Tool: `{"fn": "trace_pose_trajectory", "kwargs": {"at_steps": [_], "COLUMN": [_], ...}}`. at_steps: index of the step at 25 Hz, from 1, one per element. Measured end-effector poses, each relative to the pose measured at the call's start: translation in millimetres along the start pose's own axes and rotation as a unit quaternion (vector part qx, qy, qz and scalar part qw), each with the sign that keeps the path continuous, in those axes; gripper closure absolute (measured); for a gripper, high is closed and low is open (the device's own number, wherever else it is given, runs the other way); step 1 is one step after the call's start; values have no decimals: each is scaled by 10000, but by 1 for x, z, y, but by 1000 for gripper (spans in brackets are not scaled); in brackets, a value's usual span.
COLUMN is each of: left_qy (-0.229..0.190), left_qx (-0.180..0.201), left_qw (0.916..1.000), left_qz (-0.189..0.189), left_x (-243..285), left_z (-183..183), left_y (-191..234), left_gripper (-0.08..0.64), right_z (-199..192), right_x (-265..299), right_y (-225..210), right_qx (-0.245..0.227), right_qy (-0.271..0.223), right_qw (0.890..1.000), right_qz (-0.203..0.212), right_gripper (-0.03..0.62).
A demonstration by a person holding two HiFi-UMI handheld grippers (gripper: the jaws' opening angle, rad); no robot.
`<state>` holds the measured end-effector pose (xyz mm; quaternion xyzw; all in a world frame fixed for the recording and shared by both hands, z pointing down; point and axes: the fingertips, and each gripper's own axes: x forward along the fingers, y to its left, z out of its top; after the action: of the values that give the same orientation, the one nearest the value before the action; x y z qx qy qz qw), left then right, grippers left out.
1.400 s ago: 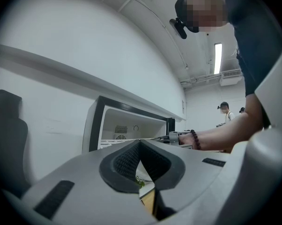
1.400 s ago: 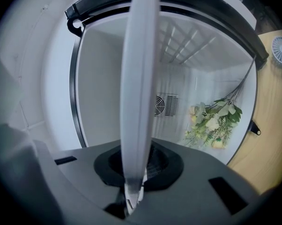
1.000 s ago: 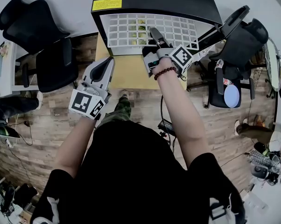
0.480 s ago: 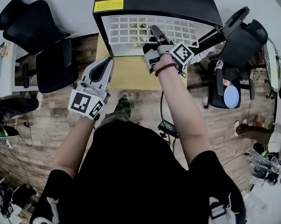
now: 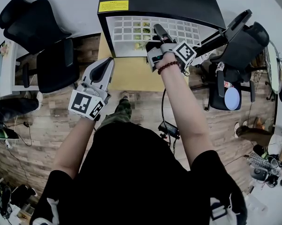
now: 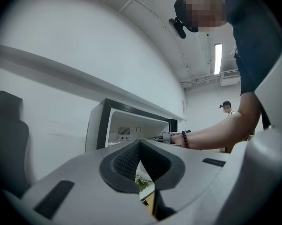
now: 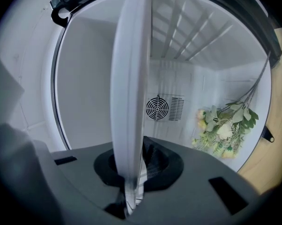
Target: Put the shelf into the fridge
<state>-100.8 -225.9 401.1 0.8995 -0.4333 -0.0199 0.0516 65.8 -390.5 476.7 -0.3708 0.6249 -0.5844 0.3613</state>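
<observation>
The white grid shelf (image 5: 131, 29) lies partly inside the black mini fridge (image 5: 155, 1), its front edge sticking out of the opening. My right gripper (image 5: 158, 31) is shut on the shelf's front edge; in the right gripper view the shelf (image 7: 130, 88) runs edge-on between the jaws into the white fridge interior (image 7: 80, 83). My left gripper (image 5: 103, 69) hangs lower left, in front of the fridge, shut on nothing. In the left gripper view the fridge (image 6: 124, 125) shows ahead past the left gripper (image 6: 140, 144).
A bunch of artificial flowers (image 7: 223, 128) lies in the fridge, seen through the grid. The fridge stands on a yellow wooden table (image 5: 131, 74). Black office chairs stand at left (image 5: 42, 46) and right (image 5: 239, 50). The fridge door (image 5: 234, 25) hangs open at right.
The right gripper has pushed the shelf farther into the fridge; less of the grid sticks out. The left gripper has stayed in place.
</observation>
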Motion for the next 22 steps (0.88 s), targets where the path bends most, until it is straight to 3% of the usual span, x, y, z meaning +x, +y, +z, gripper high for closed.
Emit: {"fn": "trace_pose_trajectory", "kwargs": {"at_steps": [22], "left_qy": [41], "left_qx": [-45], "left_qw": [10000], "left_qz": [-20], "left_x": [1], "left_z": [-2], "left_y": [7], "left_gripper": [541], "right_z": [9], "right_x": [22], "right_y": [1], "right_qx": [64], "right_qy": [9], "right_qw": [10000], "right_qz": [9], "right_gripper": [552]}}
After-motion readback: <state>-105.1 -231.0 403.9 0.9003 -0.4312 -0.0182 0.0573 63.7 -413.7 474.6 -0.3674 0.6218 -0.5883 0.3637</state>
